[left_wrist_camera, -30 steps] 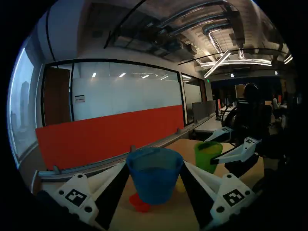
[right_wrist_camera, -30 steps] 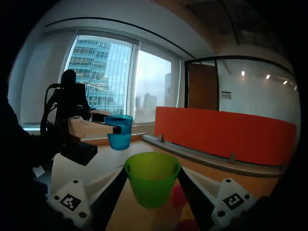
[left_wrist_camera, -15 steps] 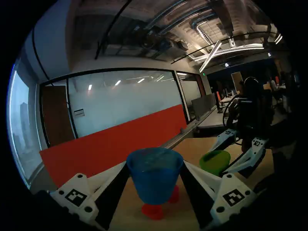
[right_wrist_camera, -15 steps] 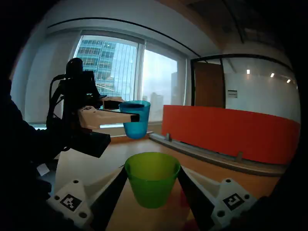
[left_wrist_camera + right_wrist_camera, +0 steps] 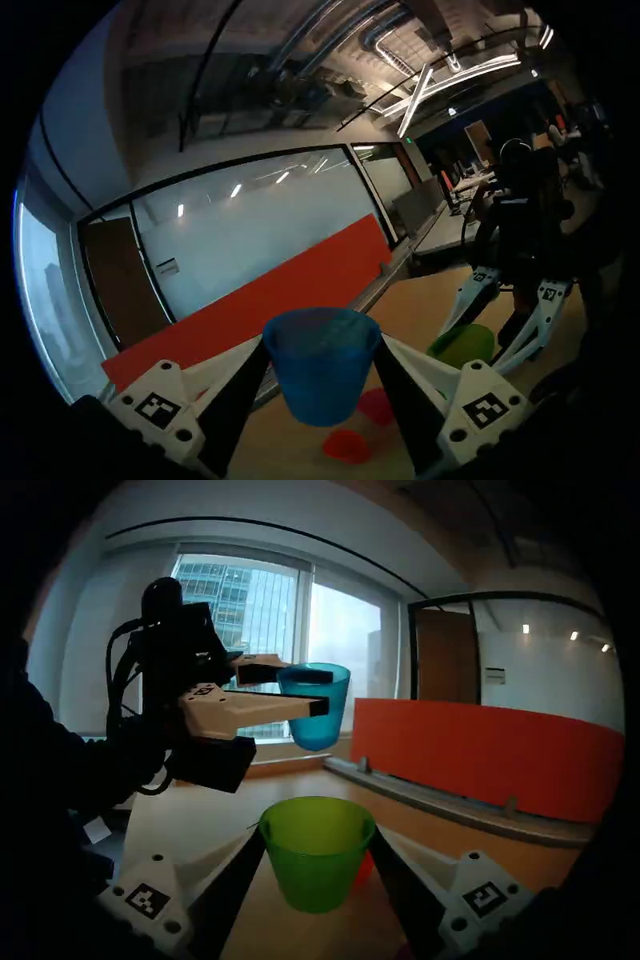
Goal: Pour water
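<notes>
Left gripper [image 5: 322, 346]: fingers clamped on the blue cup [image 5: 320, 388], one on each side of the wall. The cup is carried in the air.

Right gripper [image 5: 318, 836]: clamped the same way on the green cup [image 5: 316, 868], mouth up, low over the table [image 5: 184, 820].

Relation that matters: in the right gripper view we note the blue cup higher than the green one and farther off along the fingers, roughly in line with it. The two cups are apart. In the left gripper view the green cup lies lower and to the right.

Blue cup's axis reads near vertical, rim up, with at most a slight lean. We cannot tell its water level.

Judgement: the left gripper does the pouring. The blue rim must come in over the green mouth, then tip toward it while the right gripper holds level.
</notes>
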### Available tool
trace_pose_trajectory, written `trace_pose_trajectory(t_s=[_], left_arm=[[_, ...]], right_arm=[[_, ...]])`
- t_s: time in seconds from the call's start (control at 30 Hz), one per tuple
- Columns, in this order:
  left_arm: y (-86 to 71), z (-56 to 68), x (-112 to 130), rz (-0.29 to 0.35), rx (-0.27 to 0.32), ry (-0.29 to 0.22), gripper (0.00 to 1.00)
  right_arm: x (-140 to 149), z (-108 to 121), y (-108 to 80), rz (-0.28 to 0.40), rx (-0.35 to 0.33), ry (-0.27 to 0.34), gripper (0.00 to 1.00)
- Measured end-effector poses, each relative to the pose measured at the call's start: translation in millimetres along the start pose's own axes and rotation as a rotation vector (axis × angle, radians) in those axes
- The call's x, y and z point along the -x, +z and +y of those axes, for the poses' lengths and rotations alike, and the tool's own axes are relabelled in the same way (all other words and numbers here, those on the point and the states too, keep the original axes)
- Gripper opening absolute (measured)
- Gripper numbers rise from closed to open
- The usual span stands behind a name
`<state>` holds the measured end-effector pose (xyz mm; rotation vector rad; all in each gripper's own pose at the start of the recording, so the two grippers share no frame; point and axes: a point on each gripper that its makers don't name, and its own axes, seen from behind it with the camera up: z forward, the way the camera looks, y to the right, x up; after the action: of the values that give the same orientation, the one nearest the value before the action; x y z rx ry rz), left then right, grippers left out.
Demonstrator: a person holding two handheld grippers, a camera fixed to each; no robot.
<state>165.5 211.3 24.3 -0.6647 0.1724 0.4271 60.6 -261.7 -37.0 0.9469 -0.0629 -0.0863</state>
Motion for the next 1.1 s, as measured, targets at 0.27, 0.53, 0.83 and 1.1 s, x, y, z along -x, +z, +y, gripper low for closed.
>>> trace_pose_trajectory(t_s=[0.27,0.53,0.83,1.1], left_arm=[[3.4,3.5,-12,0.013,0.007,0.098,0.86],[3.7,1.2,-28,0.04,-0.005,0.208,0.86],[1.1,7.6,-38,0.057,0.006,0.295,0.86],[-0.5,10.5,-43,0.071,0.01,0.37,0.86]], right_arm=[[1,-8,5.7,-0.006,-0.019,0.001,0.92],[-1,-11,10.7,-0.004,-0.028,0.003,0.91],[1,-16,16.1,-0.006,-0.037,0.002,0.91],[-1,-19,18.6,-0.003,-0.042,-0.002,0.91]])
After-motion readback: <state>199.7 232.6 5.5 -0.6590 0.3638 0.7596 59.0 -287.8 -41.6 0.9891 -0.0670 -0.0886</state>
